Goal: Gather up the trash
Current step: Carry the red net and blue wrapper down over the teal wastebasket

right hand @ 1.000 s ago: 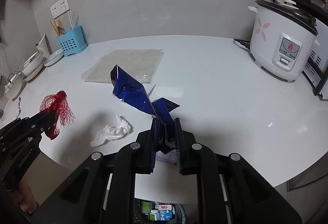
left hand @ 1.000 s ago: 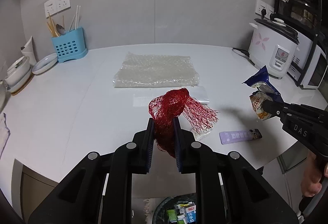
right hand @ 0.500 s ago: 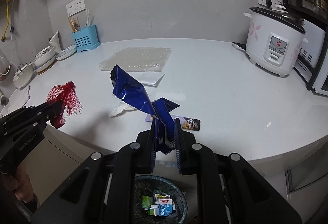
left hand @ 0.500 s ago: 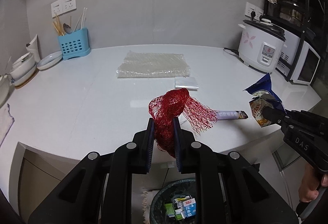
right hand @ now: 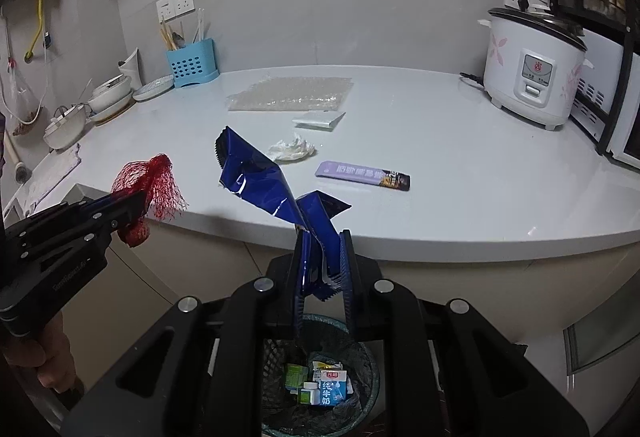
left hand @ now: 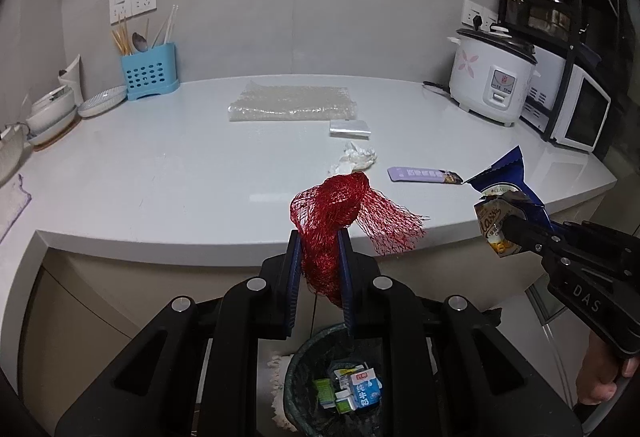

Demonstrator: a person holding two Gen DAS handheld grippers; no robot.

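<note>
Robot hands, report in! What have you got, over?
Left gripper shut on red net. Right gripper shut on blue wrapper. Trash bin below, nothing blocking.

Left gripper [left hand: 319, 257]: matte black frame, blue ridged pads on both fingers, four round silver screw heads across the linkage arms. Right gripper [right hand: 323, 257]: same black build, blue pads, silver screws. "DAS" printed in grey on its side. Bare hand [left hand: 600, 377] on each handle.
</note>
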